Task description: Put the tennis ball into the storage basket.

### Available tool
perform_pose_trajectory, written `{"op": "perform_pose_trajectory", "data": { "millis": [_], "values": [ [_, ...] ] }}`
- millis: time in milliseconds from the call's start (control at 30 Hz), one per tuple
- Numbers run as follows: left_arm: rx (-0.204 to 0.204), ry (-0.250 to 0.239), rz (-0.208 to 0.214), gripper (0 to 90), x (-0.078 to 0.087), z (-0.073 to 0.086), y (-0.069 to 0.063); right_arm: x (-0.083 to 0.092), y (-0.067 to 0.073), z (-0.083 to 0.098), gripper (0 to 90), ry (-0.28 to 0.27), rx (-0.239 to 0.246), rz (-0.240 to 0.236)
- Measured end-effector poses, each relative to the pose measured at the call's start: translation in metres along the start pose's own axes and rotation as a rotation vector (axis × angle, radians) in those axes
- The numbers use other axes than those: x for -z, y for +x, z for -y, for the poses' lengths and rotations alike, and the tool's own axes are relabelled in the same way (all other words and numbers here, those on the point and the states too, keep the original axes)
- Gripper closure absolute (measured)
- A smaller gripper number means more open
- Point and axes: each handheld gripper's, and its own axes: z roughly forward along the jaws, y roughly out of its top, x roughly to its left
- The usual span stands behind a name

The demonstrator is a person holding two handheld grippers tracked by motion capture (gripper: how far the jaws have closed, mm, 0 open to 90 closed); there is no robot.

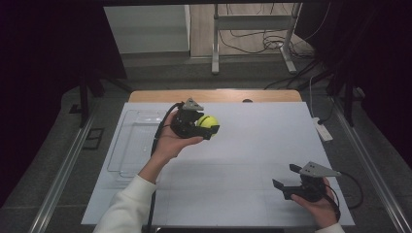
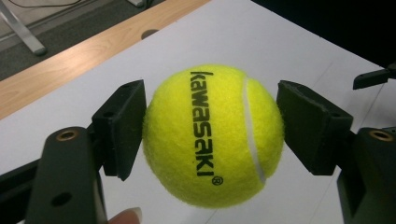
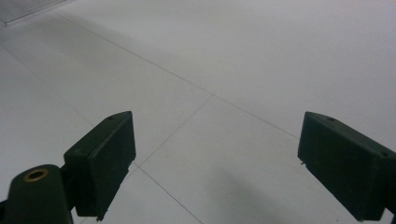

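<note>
Holding the tennis ball (image 1: 208,122) off the white table sheet (image 1: 233,165), my left gripper (image 1: 206,127) has its two pads pressed against opposite sides of the ball, as the left gripper view confirms: yellow felt, "kawasaki" lettering (image 2: 205,123), pads touching at both flanks. Relative to the clear plastic tray (image 1: 127,145), the ball hangs just beyond the tray's right rim, above bare sheet. My right gripper (image 1: 286,177) waits well apart from the tray, near the sheet's front right, jaws wide and with nothing between them. Progress, as I judge it: pickup done, ball lifted; delivery remains, and the tray looks the likely destination, though that is my guess. Room for moving: open sheet lies all around the ball, the tray's low rim is the one edge to clear, and the wooden table edge (image 1: 214,95) lies beyond the tray's far side.
</note>
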Motion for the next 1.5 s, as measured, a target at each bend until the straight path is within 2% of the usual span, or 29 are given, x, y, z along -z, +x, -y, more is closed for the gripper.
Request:
{"op": "perform_pose_trajectory", "data": {
  "millis": [1500],
  "values": [
    [0.093,-0.046,-0.115,27.7,0.018,0.007,0.043,0.001,0.001,-0.001,11.8,-0.008,0.000,-0.002]
  ]
}}
